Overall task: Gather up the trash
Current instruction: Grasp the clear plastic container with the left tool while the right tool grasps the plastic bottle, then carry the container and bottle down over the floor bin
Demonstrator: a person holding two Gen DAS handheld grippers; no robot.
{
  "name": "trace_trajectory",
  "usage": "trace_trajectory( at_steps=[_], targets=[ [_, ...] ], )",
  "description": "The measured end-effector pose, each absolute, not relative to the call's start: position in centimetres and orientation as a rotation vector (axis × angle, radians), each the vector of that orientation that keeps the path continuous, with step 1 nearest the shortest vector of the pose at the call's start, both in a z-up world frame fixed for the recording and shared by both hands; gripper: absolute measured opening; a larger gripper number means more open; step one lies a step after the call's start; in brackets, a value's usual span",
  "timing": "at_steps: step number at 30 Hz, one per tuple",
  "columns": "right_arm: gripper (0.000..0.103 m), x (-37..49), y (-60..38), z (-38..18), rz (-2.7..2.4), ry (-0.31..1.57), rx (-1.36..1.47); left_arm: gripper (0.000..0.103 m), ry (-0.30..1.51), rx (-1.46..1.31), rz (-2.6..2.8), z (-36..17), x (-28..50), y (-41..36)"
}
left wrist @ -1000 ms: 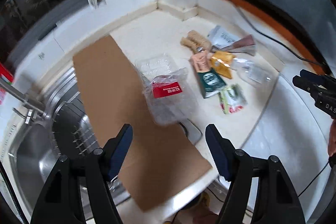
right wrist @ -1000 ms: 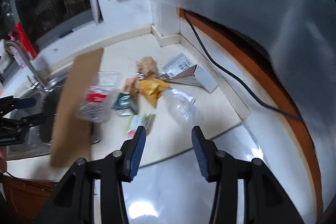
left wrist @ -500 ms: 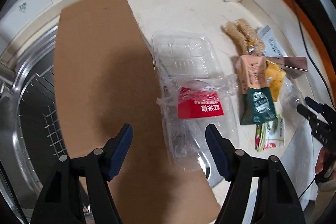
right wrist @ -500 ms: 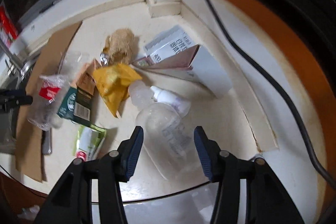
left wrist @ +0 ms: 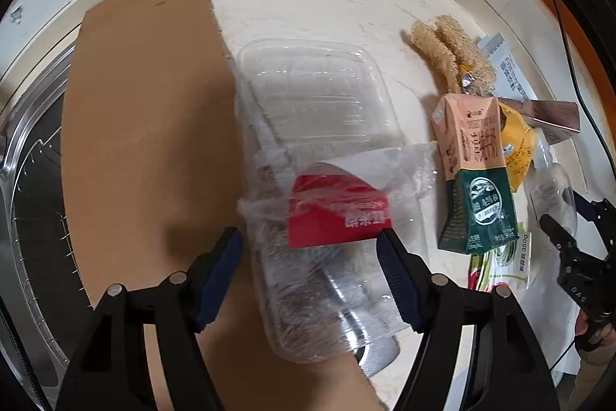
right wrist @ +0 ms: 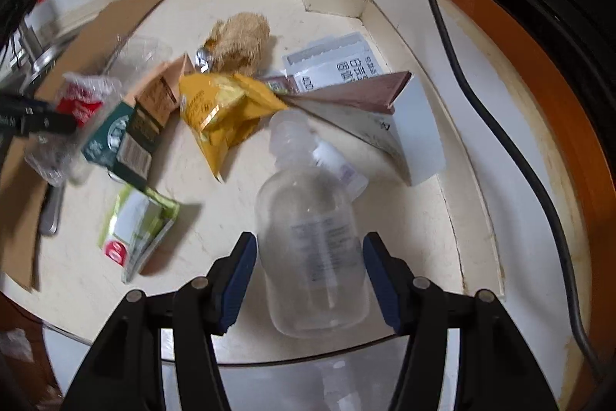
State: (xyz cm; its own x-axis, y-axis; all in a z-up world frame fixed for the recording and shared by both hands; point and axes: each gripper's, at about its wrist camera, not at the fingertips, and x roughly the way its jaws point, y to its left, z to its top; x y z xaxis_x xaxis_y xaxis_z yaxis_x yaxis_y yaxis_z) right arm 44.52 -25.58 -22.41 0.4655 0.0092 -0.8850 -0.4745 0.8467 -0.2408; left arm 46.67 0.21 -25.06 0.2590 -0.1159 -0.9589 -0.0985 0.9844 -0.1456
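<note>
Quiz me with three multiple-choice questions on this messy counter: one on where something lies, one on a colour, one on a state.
1. What lies between the right gripper's fingers?
A. clear plastic bottle
B. yellow snack bag
C. carton

2. What colour is the label on the clear plastic tray?
A. blue
B. red
C. green

3. How is the bottle posed?
A. upright
B. hanging
C. lying on its side

Answers: 1 A, the clear plastic bottle sits between the opening blue pads; 2 B, a red label shows; 3 C, it lies flat on the counter.
</note>
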Motion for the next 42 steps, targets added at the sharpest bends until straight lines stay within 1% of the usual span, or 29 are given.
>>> trace_trajectory(
  at_steps=[2, 4, 6, 12, 15, 18, 27, 32, 42],
  targets=[
    [0.056, 44.5, -25.7, -23.0, 0.328, 1.084, -0.497, 0.07, 1.311, -0.182, -0.02, -25.0, 46.8, -0.2],
    [0.055, 44.1, -25.9, -23.3, 0.33, 1.085, -0.504, 0.061, 1.303, -0.171, -0.023, -24.9, 46.7, -0.8],
    [0.054, 43.7, -25.8, -23.4, 0.327, 1.07, -0.517, 0.044, 1.295, -0.165, -0.027, -24.7, 46.6, -1.3],
    [0.053, 42.0, -25.9, -22.8, 0.31, 1.026, -0.516, 0.021, 1.246, -0.121, 0.005, -23.5, 45.8, -2.0],
    [0.053, 41.1, -25.8, -21.9, 0.308, 0.999, -0.51, 0.015, 1.208, -0.114, 0.027, -22.3, 45.1, -2.0],
    [0.053, 39.9, -25.8, -20.7, 0.306, 0.986, -0.503, 0.011, 1.168, -0.103, 0.04, -20.9, 44.5, -2.5],
    [0.053, 36.2, -25.4, -17.2, 0.293, 0.944, -0.464, 0.01, 1.054, -0.045, 0.05, -14.7, 40.6, -3.3],
    [0.053, 33.5, -24.9, -14.7, 0.286, 0.922, -0.406, 0.01, 1.022, -0.021, 0.023, -11.3, 37.0, -3.3],
    [0.053, 25.6, -22.3, -10.2, 0.284, 0.886, -0.287, 0.01, 0.985, 0.027, -0.062, -7.2, 26.8, -1.8]
  ],
)
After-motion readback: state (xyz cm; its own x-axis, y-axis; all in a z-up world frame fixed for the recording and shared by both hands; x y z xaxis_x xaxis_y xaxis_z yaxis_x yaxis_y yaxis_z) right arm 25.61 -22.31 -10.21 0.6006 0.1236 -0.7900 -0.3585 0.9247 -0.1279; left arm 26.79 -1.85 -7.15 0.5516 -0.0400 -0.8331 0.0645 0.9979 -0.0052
